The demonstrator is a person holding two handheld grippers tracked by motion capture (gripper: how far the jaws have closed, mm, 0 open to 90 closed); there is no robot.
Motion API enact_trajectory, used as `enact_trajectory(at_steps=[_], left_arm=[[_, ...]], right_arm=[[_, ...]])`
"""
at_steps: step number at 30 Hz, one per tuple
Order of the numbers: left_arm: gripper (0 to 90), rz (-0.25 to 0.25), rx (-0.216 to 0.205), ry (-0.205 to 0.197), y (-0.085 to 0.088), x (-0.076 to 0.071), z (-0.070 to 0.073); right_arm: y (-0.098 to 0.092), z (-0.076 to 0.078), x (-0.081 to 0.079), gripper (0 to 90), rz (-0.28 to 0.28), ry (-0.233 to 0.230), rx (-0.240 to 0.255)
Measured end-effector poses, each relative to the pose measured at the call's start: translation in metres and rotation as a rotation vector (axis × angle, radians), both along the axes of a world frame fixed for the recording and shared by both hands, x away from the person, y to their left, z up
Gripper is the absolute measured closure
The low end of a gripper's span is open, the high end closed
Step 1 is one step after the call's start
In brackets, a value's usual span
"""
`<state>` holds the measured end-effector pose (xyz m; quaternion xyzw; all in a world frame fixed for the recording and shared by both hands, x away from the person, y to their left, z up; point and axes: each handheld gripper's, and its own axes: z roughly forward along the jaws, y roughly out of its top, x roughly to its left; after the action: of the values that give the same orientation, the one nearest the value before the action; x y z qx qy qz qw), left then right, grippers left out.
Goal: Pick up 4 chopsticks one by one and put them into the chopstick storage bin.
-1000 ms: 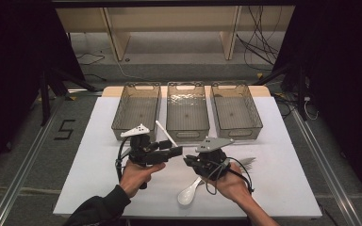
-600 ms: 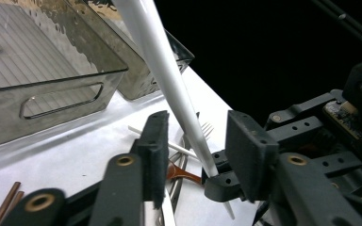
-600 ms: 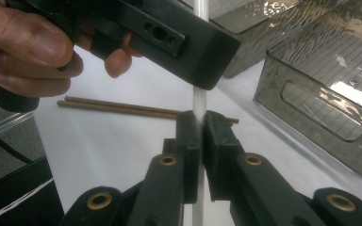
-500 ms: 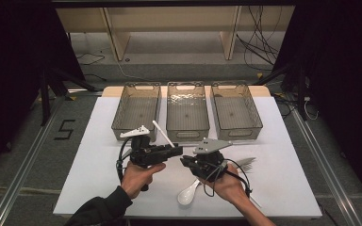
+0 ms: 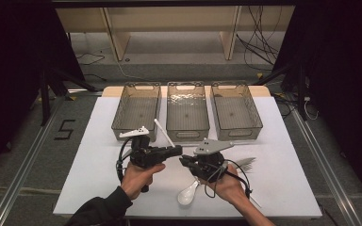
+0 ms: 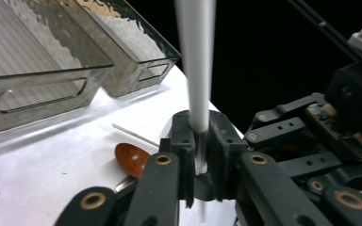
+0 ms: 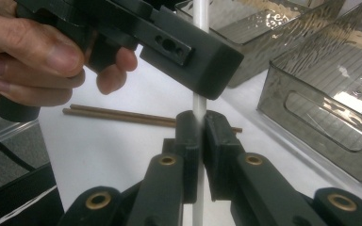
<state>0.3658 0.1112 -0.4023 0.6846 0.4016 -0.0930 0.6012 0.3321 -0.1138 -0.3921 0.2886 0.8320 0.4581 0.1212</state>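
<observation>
Three clear grey bins sit in a row on the white table (image 5: 94,141): the left bin (image 5: 137,110), the middle bin (image 5: 187,109) and the right bin (image 5: 235,109), and all three look empty. Just in front of the middle bin, the left gripper (image 5: 178,150) has just been closing and now pinches a thin white stick (image 6: 195,70). Beside it, the right gripper (image 7: 200,123) squeezes the same stick tight.

Smooth white plastic stick (image 6: 195,61)

White counter (image 5: 94,141) carries three clear bins (image 5: 187,110) along the upper centre; white spoon (image 5: 187,194) and fork (image 5: 246,164) lie lower right.
</observation>
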Motion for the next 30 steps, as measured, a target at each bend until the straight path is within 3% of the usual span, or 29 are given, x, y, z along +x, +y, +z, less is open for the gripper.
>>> enact_trajectory(at_steps=[3,7,9,12,17,23,30], left_arm=[[83.3,-0.003,0.005,0.0,0.0,0.0,0.001],[83.5,0.011,0.022,-0.022,0.007,0.003,0.006],[83.5,0.027,0.051,-0.035,0.014,0.006,0.01],[83.4,0.056,0.067,-0.044,0.025,0.012,0.014],[83.4,0.102,0.09,-0.041,0.045,0.023,0.021],[83.3,0.125,0.1,-0.026,0.066,0.038,0.032],[83.2,0.179,0.122,-0.035,0.088,0.059,0.053]], right_arm=[[-0.001,0.0,0.0,83.5,0.006,0.004,0.002],[-0.006,0.002,0.002,66.6,0.002,0.032,-0.002],[-0.011,0.002,0.001,63.0,0.026,0.042,-0.007],[-0.023,0.001,0.001,52.8,0.026,0.079,-0.04],[-0.046,0.0,0.005,40.6,-0.033,0.11,-0.064],[-0.071,-0.004,0.005,35.3,-0.094,0.145,-0.077],[-0.093,-0.004,0.004,31.0,-0.17,0.154,-0.086]])
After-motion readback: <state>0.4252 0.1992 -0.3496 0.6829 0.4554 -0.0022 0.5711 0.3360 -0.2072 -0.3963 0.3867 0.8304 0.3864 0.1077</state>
